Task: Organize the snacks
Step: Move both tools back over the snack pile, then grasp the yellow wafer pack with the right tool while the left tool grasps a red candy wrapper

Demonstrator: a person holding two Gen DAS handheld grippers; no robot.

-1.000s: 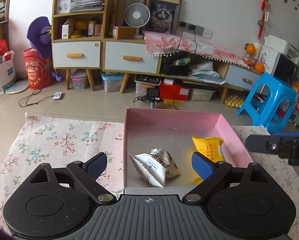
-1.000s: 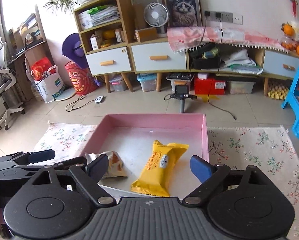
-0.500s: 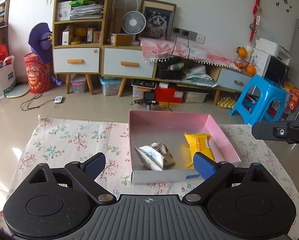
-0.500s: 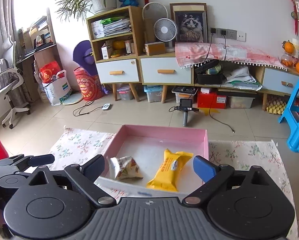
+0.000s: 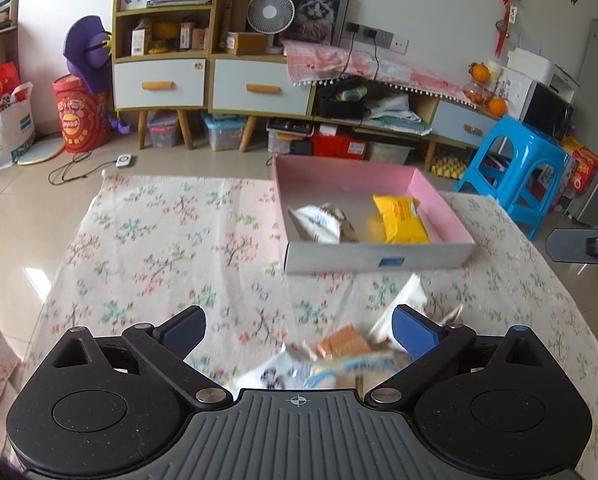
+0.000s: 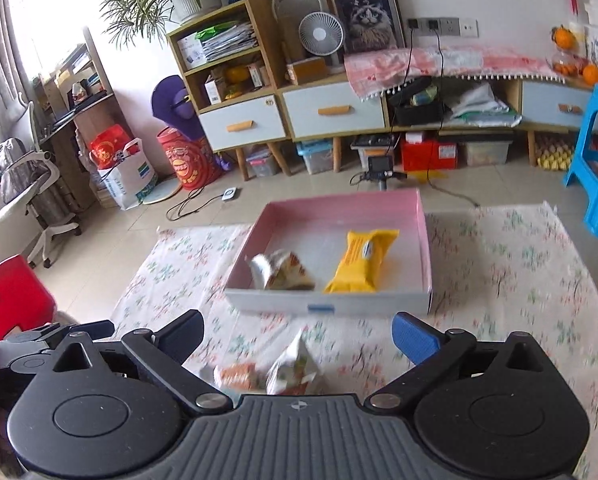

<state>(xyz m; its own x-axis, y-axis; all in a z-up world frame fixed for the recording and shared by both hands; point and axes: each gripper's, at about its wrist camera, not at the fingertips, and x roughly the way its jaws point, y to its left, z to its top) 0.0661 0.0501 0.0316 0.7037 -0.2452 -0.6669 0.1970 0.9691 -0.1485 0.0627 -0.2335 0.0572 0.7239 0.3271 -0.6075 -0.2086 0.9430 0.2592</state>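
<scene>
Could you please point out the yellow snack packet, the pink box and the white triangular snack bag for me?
yellow snack packet [image 6: 361, 260], right wrist view, middle of its wrapper.
pink box [image 6: 331, 307], right wrist view, near white outer wall.
white triangular snack bag [image 5: 319, 226], left wrist view, its printed face.

No text can be read. The yellow snack packet [image 6: 361, 260] carries dark print and a small round logo, the box [image 5: 379, 258] a blue label [image 5: 392, 262] on its front wall, the red bin [image 5: 75, 120] a printed design; all are too blurred.
</scene>
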